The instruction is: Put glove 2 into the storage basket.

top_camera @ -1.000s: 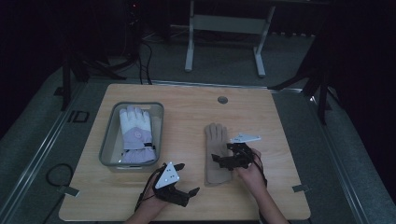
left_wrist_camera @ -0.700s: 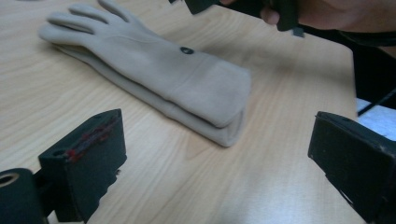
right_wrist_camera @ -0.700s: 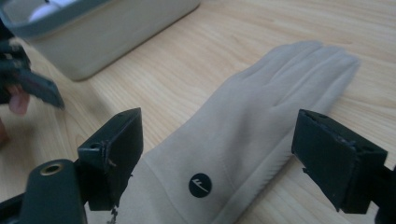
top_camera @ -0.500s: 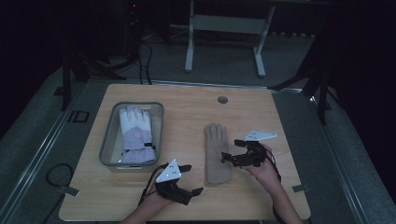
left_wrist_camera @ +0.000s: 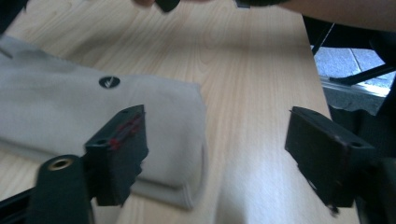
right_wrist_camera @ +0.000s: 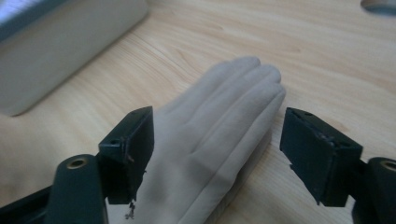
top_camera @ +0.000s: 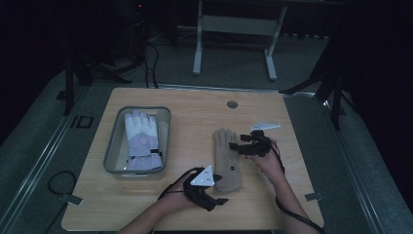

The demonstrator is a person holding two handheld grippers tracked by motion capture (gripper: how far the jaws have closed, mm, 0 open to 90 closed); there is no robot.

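Closing in on the tan glove (top_camera: 226, 161) from both ends, I have it lying flat on the desk (top_camera: 195, 126), palm side down, fingers pointing away from me, just to the right of the clear bin (top_camera: 112, 155) that holds the white-and-lavender glove (top_camera: 141, 141). My left hand-held gripper (top_camera: 212, 197) sits at the cuff corner nearest me, and in the left gripper view its jaws have just been closing yet stand spread, one over the cuff fabric and the other over bare wood, with nothing pinched. My right hand-held gripper (top_camera: 235, 145) comes in from the right, level with the glove's fingers; its jaws have also just been narrowing but remain apart, straddling the fingertips in the right gripper view without pressing on them. The risk I see is a shallow bite: if the left jaws shut this far off the edge, they may catch only the top layer of the cuff, or skid on the wood and push the glove away. On the right, closing over several fingers could bunch the soft fabric, so the glove sags or slips when lifted. Both forearms enter low from my side, the left wrist angled right, the right wrist turned left across the desk.
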